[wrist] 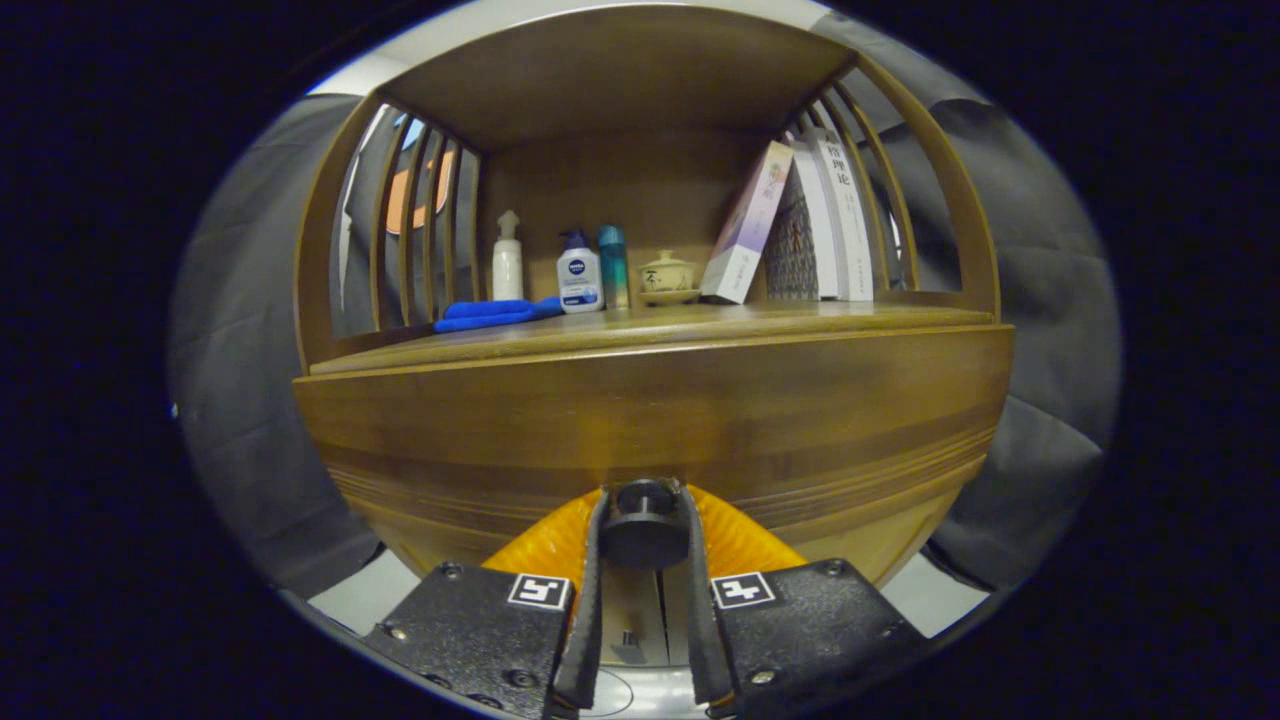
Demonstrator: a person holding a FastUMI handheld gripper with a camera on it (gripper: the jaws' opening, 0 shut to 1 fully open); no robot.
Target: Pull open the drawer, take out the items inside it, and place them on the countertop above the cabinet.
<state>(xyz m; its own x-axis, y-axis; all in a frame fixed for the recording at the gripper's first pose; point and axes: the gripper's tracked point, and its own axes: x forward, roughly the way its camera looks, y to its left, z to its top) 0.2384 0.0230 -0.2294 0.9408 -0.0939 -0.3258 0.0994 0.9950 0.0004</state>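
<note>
The gripper point(645, 530) is closed on the drawer knob point(645, 525) — a dark round knob sitting between the two fingers, with a finger point(590, 590) pressed against each side of it. The knob is fixed to the drawer front point(650, 420), a broad wooden panel that spans the cabinet just below the countertop. The panel looks flush under the countertop's front edge, though from this angle it is hard to tell whether the drawer has moved out at all; its inside cannot be seen.

The countertop point(650, 325) is the wooden shelf surface above the drawer, enclosed by a back panel, a wooden top and slatted sides. Along its back edge stand several things. Toward the left rear lies a folded blue cloth point(490, 313), and just behind it stands a white pump bottle point(507, 258). Beside that, toward the middle, are a white bottle with a blue cap point(579, 273) and a slim teal bottle point(613, 266), touching or nearly so. A small pale lidded cup on a saucer point(668, 277) sits at the middle of the back edge. To the right a pale box point(745, 225) leans against a row of upright books point(825, 215) set at the right rear corner against the slats.
</note>
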